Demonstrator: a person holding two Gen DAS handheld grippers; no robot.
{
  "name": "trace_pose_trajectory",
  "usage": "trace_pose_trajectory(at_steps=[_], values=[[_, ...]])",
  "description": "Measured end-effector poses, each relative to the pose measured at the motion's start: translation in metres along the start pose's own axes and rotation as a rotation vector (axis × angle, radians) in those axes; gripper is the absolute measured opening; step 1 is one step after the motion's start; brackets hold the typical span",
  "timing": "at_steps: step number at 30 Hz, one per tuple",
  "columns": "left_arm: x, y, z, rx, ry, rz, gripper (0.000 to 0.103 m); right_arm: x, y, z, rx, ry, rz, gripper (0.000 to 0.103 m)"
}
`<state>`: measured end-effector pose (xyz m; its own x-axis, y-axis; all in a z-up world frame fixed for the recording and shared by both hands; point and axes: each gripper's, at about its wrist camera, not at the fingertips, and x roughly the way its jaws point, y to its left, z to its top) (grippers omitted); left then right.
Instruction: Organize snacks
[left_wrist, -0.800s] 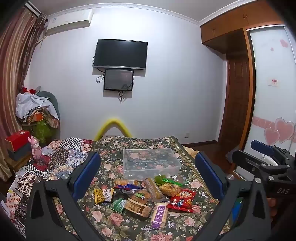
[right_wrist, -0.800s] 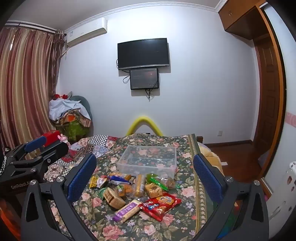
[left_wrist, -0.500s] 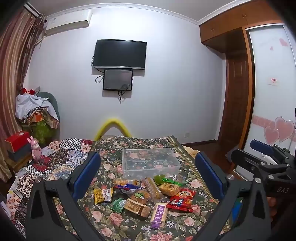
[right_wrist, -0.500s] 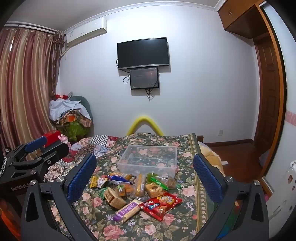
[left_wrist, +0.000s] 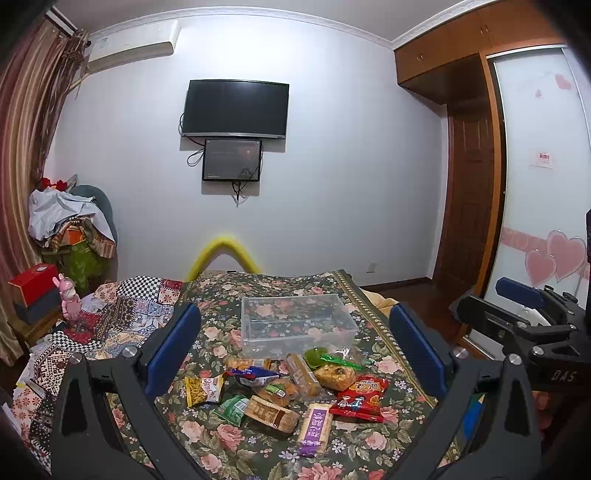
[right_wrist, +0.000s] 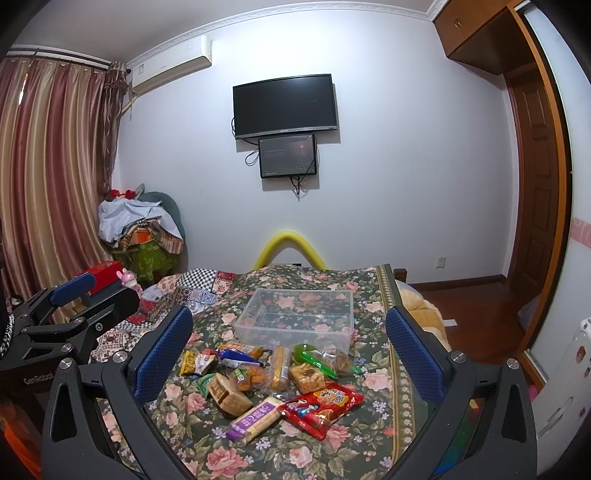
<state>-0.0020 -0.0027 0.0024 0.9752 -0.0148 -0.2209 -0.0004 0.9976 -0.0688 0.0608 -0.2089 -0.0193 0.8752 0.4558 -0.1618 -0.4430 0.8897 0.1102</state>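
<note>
Hovering with jaws spread wide and empty, the left gripper (left_wrist: 295, 350) and right gripper (right_wrist: 288, 347) face the snack pile (right_wrist: 273, 380) ahead and below; the clear bin (right_wrist: 295, 317) lies just beyond.

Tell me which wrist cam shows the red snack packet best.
Right wrist: the red snack packet lies nearer, its whole printed front clear beside the purple bar. Left wrist shows the same packet smaller, more foreshortened, right of the pile.
</note>
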Motion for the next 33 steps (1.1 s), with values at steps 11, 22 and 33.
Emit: trace_pose_trajectory(at_steps=[11, 22, 33], values=[[0.002, -0.002, -0.001, 0.005, -0.009, -0.002, 0.103, 0.0, 0.0, -0.002, 0.006, 0.006, 0.0, 0.103], [0.01, -0.002, -0.007, -0.001, 0.012, -0.005, 0.103, 0.008, -0.003, -0.004, 0.02, 0.027, 0.004, 0.103], [0.055, 0.012, -0.031, 0.013, 0.138, 0.0, 0.103, 0.037, -0.015, -0.021, 0.045, 0.113, -0.003, 0.103]])
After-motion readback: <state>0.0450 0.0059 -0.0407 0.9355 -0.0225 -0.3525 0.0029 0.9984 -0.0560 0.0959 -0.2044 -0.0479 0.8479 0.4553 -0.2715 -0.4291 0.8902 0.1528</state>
